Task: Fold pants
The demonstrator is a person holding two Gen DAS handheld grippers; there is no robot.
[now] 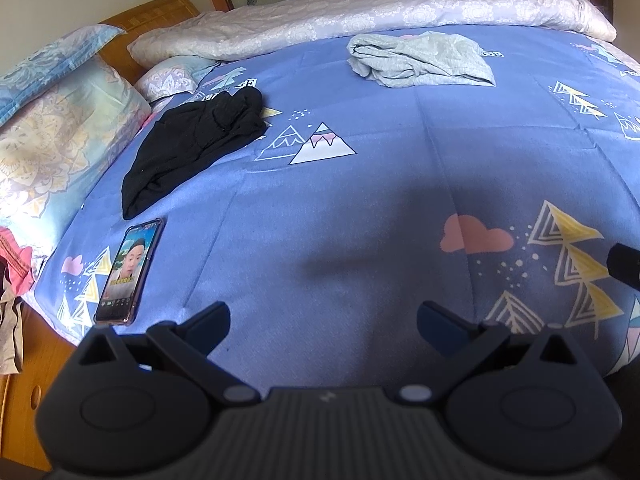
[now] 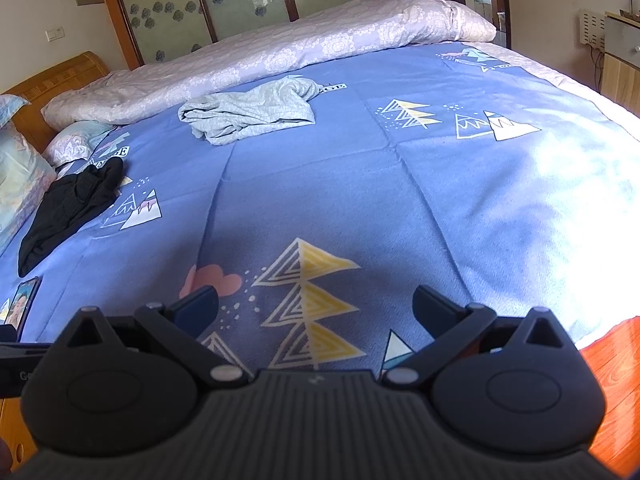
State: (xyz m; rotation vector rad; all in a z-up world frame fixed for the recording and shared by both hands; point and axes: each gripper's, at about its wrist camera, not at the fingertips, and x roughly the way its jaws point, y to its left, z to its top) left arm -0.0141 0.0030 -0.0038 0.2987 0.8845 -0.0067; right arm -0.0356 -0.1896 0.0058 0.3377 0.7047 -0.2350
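Note:
Crumpled light grey pants (image 1: 420, 60) (image 2: 252, 114) lie far back on the blue patterned bedspread (image 1: 360, 208) (image 2: 420, 200), near the rolled quilt. A bunched black garment (image 1: 192, 152) (image 2: 68, 212) lies at the left by the pillows. My left gripper (image 1: 323, 326) hovers open over the near part of the bed, nothing between its fingers. My right gripper (image 2: 316, 308) is also open and empty above the tree print, far from both garments. A dark piece of the right gripper (image 1: 624, 266) shows at the left view's right edge.
A phone (image 1: 130, 272) (image 2: 24, 304) with a lit screen lies at the near left of the bed. A pale rolled quilt (image 1: 360, 12) (image 2: 280, 48) runs along the far side. Pillows (image 1: 60, 140) and a wooden headboard (image 1: 152, 16) stand left; wood floor (image 2: 612, 360) at right.

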